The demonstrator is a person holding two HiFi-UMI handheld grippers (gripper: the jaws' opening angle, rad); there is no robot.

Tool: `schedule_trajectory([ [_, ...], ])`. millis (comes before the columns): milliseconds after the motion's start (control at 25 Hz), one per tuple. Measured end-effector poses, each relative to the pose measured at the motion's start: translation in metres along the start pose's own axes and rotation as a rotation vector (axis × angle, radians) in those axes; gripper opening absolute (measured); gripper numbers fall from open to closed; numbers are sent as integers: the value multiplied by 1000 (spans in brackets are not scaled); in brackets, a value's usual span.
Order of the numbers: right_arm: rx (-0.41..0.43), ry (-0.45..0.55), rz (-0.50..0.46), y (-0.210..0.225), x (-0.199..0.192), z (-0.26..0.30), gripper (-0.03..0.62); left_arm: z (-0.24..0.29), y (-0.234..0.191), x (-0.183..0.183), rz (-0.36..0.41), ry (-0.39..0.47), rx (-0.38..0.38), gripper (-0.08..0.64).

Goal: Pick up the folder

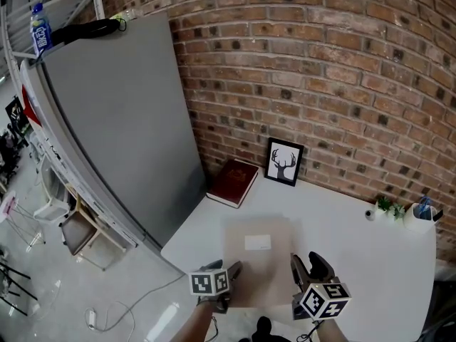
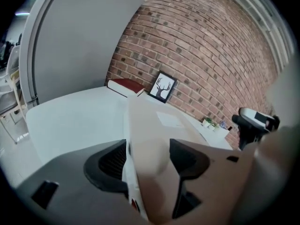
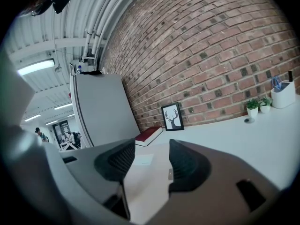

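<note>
A beige folder [image 1: 258,258] with a white label lies flat on the white table [image 1: 363,248], near its front edge. My left gripper [image 1: 229,273] is at the folder's near left corner. In the left gripper view its jaws [image 2: 147,156] stand wide apart, with the folder's edge [image 2: 154,121] running between them and no pad visibly pressing on it. My right gripper [image 1: 302,263] is at the folder's near right side. In the right gripper view its jaws [image 3: 151,162] are apart, and the folder [image 3: 145,177] shows flat on the table between them.
A dark red book [image 1: 233,182] and a framed deer picture [image 1: 284,162] sit at the back by the brick wall. Small plants [image 1: 388,207] and a pen cup [image 1: 420,214] stand at the far right. A tall grey panel [image 1: 121,120] borders the table's left side.
</note>
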State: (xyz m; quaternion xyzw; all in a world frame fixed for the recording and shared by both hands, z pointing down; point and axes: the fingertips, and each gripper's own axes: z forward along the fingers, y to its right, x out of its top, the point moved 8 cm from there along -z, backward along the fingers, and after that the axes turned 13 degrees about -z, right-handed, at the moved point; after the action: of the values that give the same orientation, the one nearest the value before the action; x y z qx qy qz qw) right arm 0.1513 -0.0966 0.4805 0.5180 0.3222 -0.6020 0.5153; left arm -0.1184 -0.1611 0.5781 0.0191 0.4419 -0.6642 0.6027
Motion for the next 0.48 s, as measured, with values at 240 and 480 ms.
schedule_trajectory([
  [240,2,-17,6,3,-4,1,213,2,-4,0,-51,-29,-37,267],
  [480,-1,-33,14,5,-10,5,213,3,-6,0,-44,-20,-22,266],
])
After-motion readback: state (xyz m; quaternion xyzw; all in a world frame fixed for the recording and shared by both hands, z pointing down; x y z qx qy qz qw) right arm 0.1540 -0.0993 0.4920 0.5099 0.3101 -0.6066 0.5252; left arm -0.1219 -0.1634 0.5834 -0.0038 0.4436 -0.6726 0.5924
